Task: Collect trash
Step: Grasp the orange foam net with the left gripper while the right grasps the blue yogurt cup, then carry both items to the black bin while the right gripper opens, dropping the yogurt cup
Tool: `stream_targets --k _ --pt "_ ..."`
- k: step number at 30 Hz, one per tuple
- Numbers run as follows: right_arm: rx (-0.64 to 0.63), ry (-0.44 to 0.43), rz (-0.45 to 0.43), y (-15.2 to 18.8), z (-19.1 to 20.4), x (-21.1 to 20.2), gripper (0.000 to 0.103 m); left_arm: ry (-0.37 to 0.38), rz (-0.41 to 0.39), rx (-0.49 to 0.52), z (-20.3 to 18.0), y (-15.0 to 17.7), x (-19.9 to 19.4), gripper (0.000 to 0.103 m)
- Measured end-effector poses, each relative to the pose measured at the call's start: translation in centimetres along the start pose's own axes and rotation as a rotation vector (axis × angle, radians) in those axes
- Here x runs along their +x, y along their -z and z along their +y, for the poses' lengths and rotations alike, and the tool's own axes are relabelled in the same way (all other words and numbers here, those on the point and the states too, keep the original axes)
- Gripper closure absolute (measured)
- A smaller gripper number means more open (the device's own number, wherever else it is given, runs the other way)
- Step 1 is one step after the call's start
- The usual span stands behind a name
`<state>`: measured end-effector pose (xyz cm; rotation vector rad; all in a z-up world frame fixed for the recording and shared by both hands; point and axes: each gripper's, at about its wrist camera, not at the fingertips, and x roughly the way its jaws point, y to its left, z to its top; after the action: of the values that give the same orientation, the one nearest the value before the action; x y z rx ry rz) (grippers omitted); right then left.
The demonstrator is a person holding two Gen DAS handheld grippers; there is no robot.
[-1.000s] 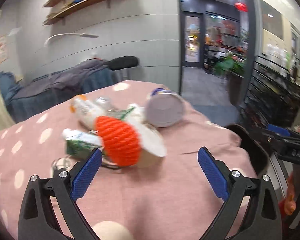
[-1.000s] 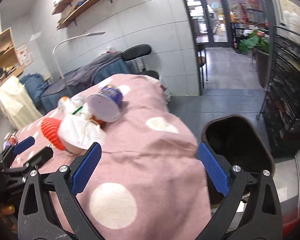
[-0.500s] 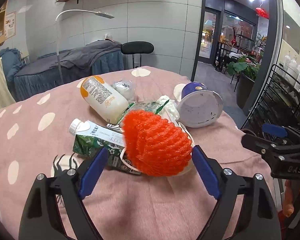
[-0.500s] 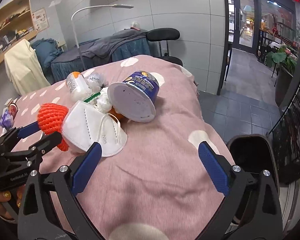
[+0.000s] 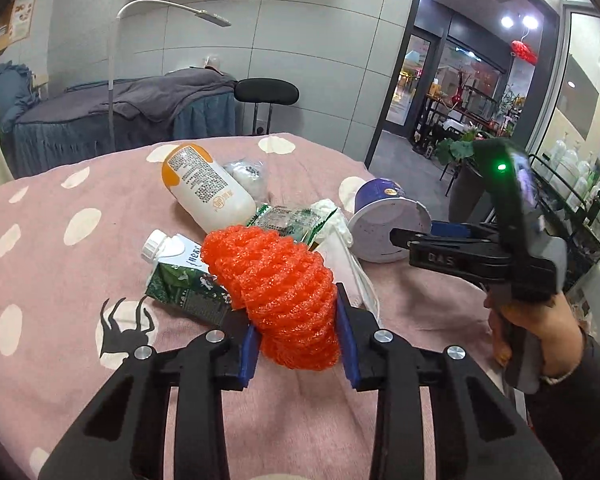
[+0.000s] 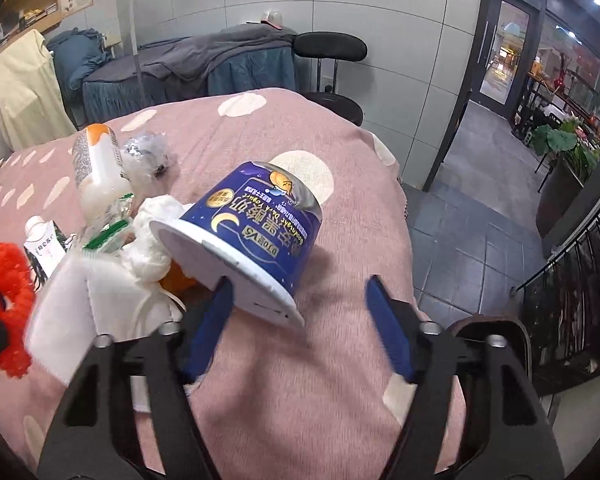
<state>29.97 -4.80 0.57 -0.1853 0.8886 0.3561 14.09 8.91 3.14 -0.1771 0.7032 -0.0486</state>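
Left gripper (image 5: 296, 350) pinches the springy orange foam net (image 5: 276, 292), which may slip; right gripper (image 6: 298, 326), fingers open, could knock the yogurt tub (image 6: 256, 232) rolling

Grey panelled walls (image 5: 308, 40) close the room behind a bed covered with a pink spread with pale dots (image 5: 60, 240). Against the far wall stands a massage table (image 6: 220, 64) draped in grey blanket over a blue skirt, with a white arched floor lamp (image 5: 140, 12) bending over it and a black stool (image 6: 330, 46) beside it. Wooden shelves (image 6: 28, 16) run high on the left. A glass door (image 6: 504, 52) on the right opens onto a lit interior with potted plants (image 6: 568, 144). The floor (image 6: 480, 208) is dark grey tile.
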Motion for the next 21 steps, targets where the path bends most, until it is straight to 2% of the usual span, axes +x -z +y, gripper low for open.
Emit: stream_targets --k 1,3,6,11,21 --pt "-0.004 0.004 0.002 0.0 0.2 0.1 0.068 -0.006 -0.006 0.001 0.1 -0.1 -0.2 0.073" --pt "-0.005 -0.001 0.002 0.0 0.2 0.3 0.082 -0.012 -0.014 0.005 0.2 -0.2 -0.5 0.075" --pt "0.01 -0.019 0.001 0.3 0.1 0.1 0.092 -0.005 -0.024 0.003 0.1 -0.3 -1.1 0.076" --pt "0.018 -0.029 -0.034 1.1 0.1 -1.2 0.094 -0.016 -0.053 0.039 -0.9 -0.5 -1.7 0.077" --pt "0.113 -0.073 -0.1 4.3 -2.6 -5.5 0.094 0.06 -0.088 0.113 -4.4 -0.6 -2.8 0.077"
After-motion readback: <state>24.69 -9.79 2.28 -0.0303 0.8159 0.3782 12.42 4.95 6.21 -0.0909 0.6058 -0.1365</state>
